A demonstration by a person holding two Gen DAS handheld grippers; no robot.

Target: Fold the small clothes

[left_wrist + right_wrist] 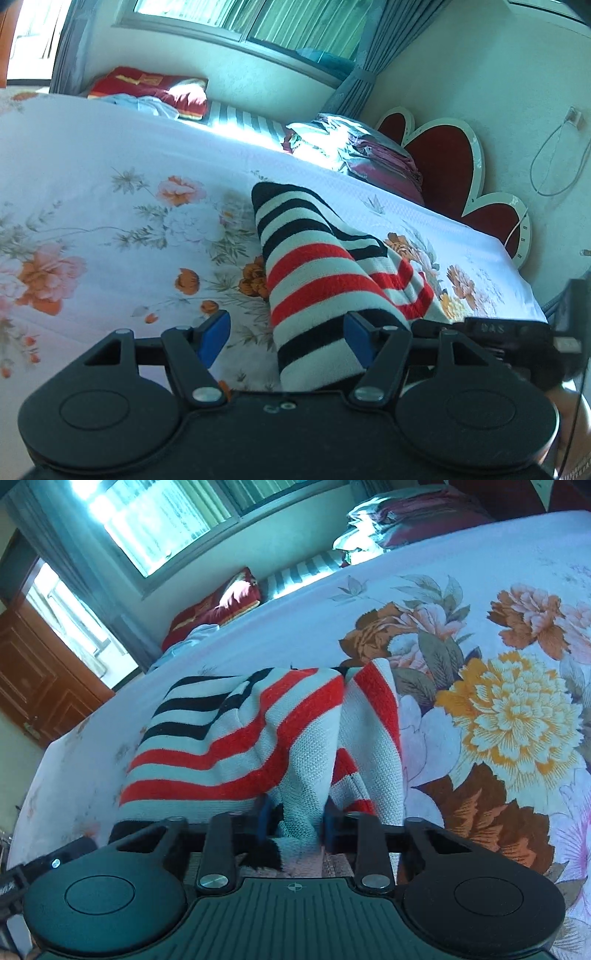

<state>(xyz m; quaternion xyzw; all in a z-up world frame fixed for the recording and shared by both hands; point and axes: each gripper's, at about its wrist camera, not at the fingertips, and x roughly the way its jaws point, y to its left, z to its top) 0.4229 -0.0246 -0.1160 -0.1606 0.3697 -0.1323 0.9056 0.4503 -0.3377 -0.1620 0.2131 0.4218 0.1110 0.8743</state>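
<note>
While the right tongs (297,823) pinch the striped garment (236,738), the left tongs (284,339) tilt down, open.

Striped garment (317,280) between spread fingers (214,332), perhaps touching.

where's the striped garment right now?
The striped garment lies on the floral bedsheet, centre of both wrist views. The right gripper pinches its near edge; its near end lies between the left gripper's open jaws.
</note>
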